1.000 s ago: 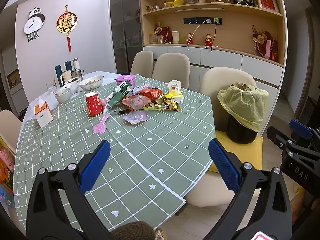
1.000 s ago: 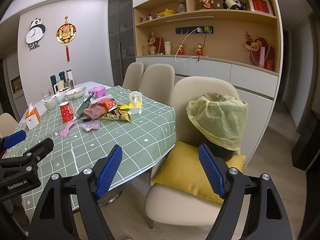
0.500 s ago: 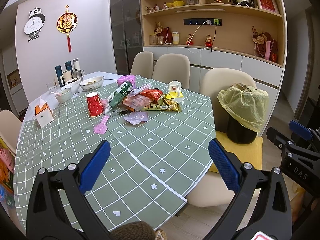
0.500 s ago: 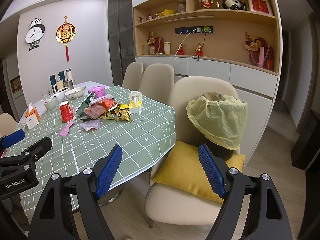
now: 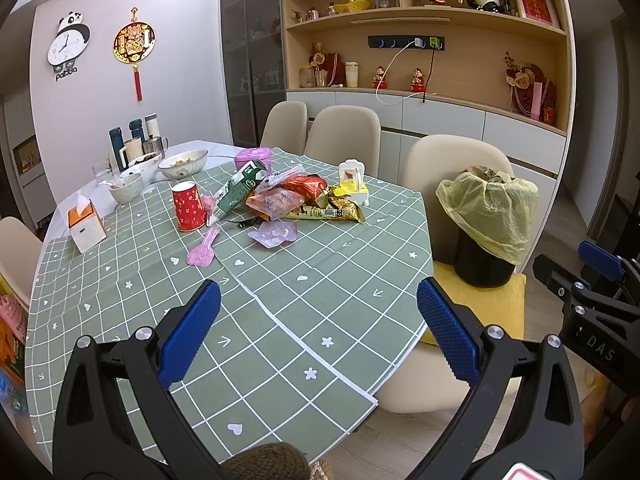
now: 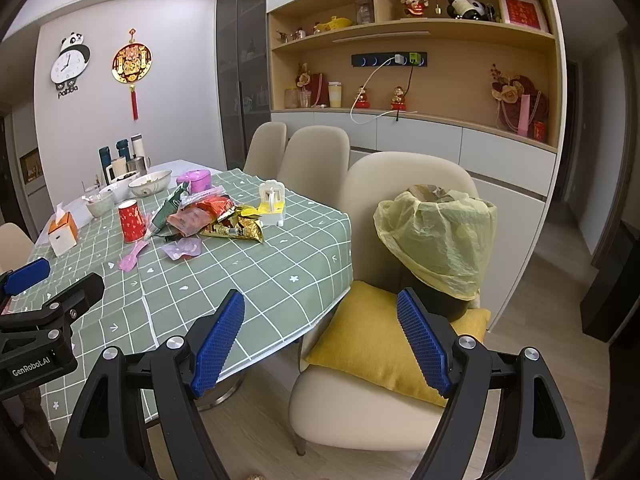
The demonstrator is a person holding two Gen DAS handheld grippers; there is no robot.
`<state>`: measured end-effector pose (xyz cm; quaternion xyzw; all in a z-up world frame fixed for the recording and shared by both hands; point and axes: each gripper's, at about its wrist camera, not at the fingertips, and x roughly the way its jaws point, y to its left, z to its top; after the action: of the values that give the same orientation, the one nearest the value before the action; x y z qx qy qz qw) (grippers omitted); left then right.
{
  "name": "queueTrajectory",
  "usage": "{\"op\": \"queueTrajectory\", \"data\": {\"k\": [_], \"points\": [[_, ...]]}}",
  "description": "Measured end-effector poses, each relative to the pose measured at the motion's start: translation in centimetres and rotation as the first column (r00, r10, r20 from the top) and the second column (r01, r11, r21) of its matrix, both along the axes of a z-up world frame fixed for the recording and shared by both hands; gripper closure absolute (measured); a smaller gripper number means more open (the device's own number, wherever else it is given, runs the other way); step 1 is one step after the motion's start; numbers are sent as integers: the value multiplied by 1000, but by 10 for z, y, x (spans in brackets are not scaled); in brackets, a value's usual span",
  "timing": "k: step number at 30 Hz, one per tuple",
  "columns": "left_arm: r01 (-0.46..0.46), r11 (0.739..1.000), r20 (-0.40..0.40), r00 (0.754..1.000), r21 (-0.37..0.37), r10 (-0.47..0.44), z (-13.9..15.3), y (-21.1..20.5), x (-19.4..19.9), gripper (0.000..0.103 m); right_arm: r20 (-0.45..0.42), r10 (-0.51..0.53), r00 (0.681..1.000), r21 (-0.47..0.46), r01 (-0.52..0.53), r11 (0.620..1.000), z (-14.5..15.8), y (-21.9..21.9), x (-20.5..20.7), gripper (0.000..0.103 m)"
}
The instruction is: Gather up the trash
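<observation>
A pile of trash lies mid-table: a green carton (image 5: 240, 194), red and pink snack bags (image 5: 280, 200), a gold wrapper (image 5: 340, 212), a pink plastic wrapper (image 5: 274, 234), a pink spoon (image 5: 204, 248) and a red paper cup (image 5: 188, 207). The pile also shows in the right wrist view (image 6: 208, 216). A black bin with a yellow bag (image 5: 486, 224) stands on a yellow cushion on the chair at the right; it also shows in the right wrist view (image 6: 436, 240). My left gripper (image 5: 318, 332) is open and empty above the table's near edge. My right gripper (image 6: 320, 340) is open and empty, off the table, in front of the chair.
The table has a green checked cloth (image 5: 280, 300). A tissue box (image 5: 84, 226), bowls (image 5: 182, 162), flasks (image 5: 134, 136), a pink box (image 5: 252, 158) and a yellow-white holder (image 5: 352, 186) stand on the table. Beige chairs (image 5: 342, 136) stand behind it. Shelves line the back wall.
</observation>
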<state>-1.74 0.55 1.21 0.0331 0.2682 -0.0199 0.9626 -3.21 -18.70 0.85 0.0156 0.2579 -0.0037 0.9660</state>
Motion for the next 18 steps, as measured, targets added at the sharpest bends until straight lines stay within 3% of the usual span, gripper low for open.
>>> {"op": "queueTrajectory", "data": {"k": [10,18], "points": [[9,1000,-19,1000,-15,-10,-7,11,12,9,-15,-9,1000,-16,9,1000,-1,6,12,28],[43,998,-83,995,-53,-47,-15,42,44,9,-25,-19,1000,-31,19,999,4,20,32,28]]}}
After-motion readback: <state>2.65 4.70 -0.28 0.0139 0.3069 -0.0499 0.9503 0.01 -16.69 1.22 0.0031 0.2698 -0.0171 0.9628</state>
